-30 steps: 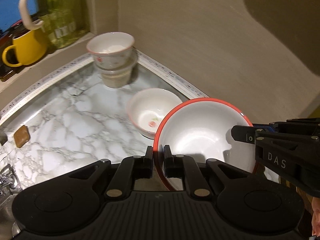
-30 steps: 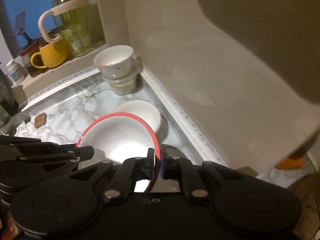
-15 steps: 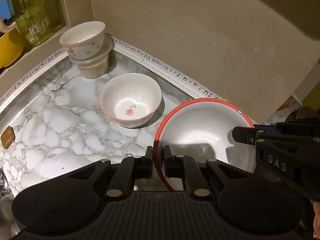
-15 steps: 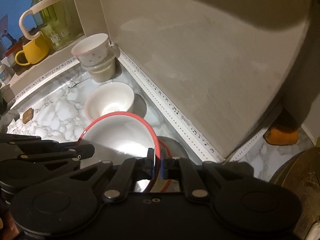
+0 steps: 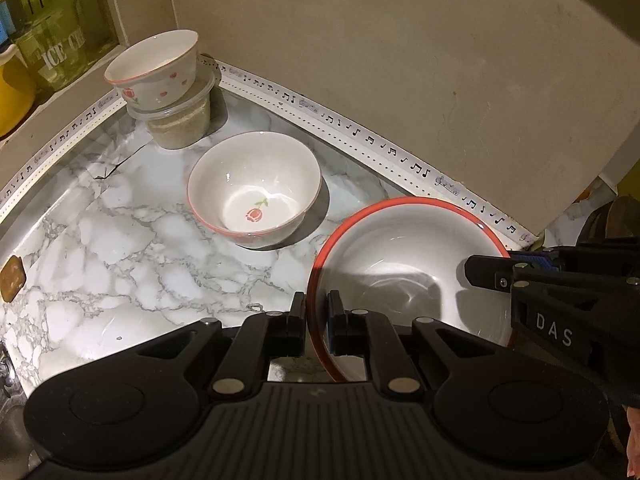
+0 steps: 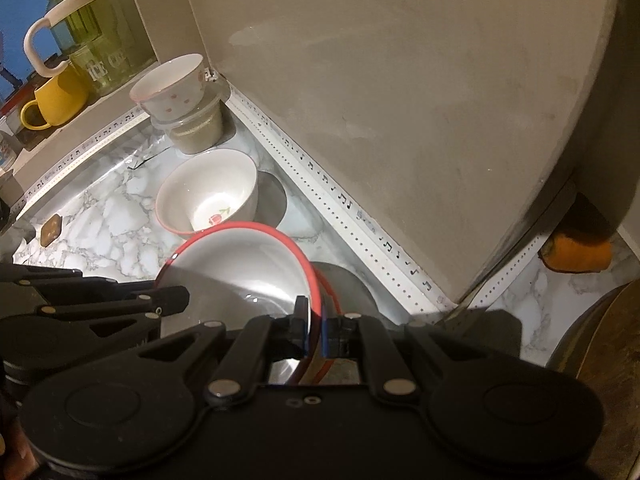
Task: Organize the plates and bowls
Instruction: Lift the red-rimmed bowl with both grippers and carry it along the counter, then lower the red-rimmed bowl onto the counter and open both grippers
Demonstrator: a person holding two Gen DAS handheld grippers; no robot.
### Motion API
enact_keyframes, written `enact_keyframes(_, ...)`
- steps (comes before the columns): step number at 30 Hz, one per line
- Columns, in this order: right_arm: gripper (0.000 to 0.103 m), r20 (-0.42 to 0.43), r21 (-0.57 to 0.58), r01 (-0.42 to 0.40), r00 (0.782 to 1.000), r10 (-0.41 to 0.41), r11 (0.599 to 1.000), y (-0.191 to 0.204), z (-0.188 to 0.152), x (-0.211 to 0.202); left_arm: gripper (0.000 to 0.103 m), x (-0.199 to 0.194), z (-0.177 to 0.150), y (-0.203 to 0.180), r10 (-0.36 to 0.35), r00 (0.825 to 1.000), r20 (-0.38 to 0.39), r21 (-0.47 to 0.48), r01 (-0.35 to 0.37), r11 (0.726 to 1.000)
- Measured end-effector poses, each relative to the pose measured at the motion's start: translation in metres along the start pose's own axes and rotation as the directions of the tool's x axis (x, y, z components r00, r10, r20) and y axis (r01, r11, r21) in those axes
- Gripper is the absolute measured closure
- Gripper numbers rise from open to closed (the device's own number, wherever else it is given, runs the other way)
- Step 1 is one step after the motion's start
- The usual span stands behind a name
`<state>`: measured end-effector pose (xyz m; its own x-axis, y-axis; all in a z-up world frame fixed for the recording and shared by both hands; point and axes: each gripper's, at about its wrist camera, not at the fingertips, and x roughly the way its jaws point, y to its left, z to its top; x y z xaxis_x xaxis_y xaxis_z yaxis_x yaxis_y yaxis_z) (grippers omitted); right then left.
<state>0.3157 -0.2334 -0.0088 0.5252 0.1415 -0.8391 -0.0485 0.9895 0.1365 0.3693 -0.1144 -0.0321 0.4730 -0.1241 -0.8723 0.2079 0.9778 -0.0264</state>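
Observation:
A large white bowl with a red rim [image 5: 404, 256] [image 6: 240, 264] hangs just above the marble counter [image 5: 120, 240] near the wall. My left gripper [image 5: 316, 312] is shut on its left rim, and my right gripper [image 6: 316, 320] is shut on its right rim. Beyond it on the counter stands a smaller white bowl with a pink tulip inside [image 5: 254, 188] [image 6: 208, 194]. Farther back in the corner, a spotted white bowl [image 5: 154, 68] [image 6: 172, 84] rests on a lidded plastic tub [image 5: 180, 124] [image 6: 196, 130].
A beige wall [image 5: 400, 60] with music-note edging tape [image 5: 360, 136] runs close along the right. On the window ledge stand a green glass jar [image 6: 96, 36] and a yellow mug [image 6: 56, 98]. A small brown square [image 5: 12, 278] lies at the counter's left, and an orange object [image 6: 578, 254] sits past the wall's corner.
Both grippers have carried the red-rimmed bowl to the right and lower, toward the wall. The tulip bowl, earlier half hidden behind it, now shows fully to its left.

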Motion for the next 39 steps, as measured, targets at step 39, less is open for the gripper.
enact_keyframes(39, 0.082, 0.002, -0.042, -0.015, 1.000, 0.015, 0.999, -0.002, -0.005, -0.003, 0.094, -0.011, 0.001, 0.018, -0.094, 0.995, -0.016, -0.026, 0.094, 0.995)
